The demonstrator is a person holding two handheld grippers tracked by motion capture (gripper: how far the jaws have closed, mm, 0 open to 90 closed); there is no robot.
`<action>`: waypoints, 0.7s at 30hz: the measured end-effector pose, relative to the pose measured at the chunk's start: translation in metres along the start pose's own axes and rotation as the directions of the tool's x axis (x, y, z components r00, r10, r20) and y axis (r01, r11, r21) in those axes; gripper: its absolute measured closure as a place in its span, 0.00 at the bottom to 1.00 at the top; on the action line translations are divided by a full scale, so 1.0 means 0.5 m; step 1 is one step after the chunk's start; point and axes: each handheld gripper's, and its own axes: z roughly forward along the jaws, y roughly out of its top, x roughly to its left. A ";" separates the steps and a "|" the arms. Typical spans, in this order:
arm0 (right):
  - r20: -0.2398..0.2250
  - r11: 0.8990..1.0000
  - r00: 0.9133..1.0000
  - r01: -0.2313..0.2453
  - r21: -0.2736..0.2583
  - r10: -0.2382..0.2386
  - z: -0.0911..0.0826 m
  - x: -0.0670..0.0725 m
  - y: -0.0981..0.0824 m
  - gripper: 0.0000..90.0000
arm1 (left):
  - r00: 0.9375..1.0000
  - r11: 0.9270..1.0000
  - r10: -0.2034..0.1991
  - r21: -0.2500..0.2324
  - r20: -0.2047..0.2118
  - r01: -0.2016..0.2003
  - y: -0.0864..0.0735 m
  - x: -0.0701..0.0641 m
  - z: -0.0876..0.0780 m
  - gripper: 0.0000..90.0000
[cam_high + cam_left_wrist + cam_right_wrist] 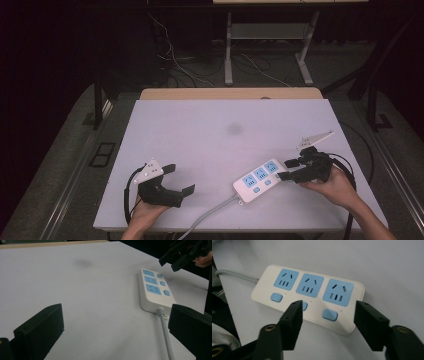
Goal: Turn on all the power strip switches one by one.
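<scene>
Hovering w/ your right gripper (pixel 287 169), fingers half-wide & empty, at white blue-socket power strip (pixel 260 180); left gripper (pixel 179 179) fingers wide, empty.

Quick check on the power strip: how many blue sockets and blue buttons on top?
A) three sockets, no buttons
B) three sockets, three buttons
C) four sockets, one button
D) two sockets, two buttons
B: the right gripper view shows the power strip with three blue sockets in a row and a blue button below each, the middle one partly hidden by a finger of the right gripper.
</scene>
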 end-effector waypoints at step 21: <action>-0.024 1.000 1.000 0.008 0.026 -0.008 0.017 -0.003 0.006 1.00 | 1.000 1.000 0.007 0.011 0.002 -0.007 -0.001 -0.001 0.003 0.00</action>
